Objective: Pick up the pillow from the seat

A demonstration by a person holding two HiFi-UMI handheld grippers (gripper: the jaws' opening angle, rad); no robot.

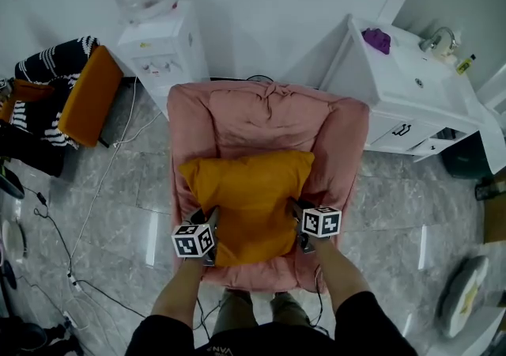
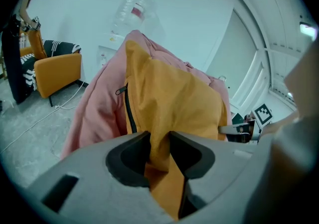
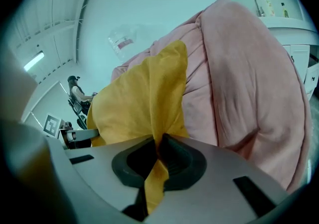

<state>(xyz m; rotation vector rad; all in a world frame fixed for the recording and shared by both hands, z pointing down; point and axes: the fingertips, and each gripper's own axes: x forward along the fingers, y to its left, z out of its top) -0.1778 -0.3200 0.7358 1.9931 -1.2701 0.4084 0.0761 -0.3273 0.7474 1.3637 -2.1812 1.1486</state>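
Grey tiled floor runs under a pink armchair (image 1: pixel 269 113) that stands against a white wall, with a water dispenser (image 1: pixel 162 50) and an orange chair (image 1: pixel 87 97) to one side and a white sink cabinet (image 1: pixel 411 85) to the other.

An orange pillow (image 1: pixel 249 200) sits over the seat of the armchair, in front of the backrest, and spans most of the space between the two arms. The person stands at the front of the armchair with both arms reaching forward.

The left gripper (image 1: pixel 210 224) has the pillow's near left corner. In the left gripper view, its jaws are clamped on a thick fold of orange cloth (image 2: pixel 159 141), which bunches between the pads and hangs below them. The right gripper (image 1: pixel 297 216) has the near right corner. In the right gripper view, its jaws are nearly together and pinch a thin fold (image 3: pixel 158 148), with a tail of cloth trailing out beneath.

Both grasps look made, so reaching and gripping appear done. The pillow stands up from the jaws against the pink backrest in both gripper views, which suggests its near edge is carried by the grippers. Whether its far edge is clear of the cushion I cannot tell. What seems left is to raise it fully off the seat and bring it away from the armchair.
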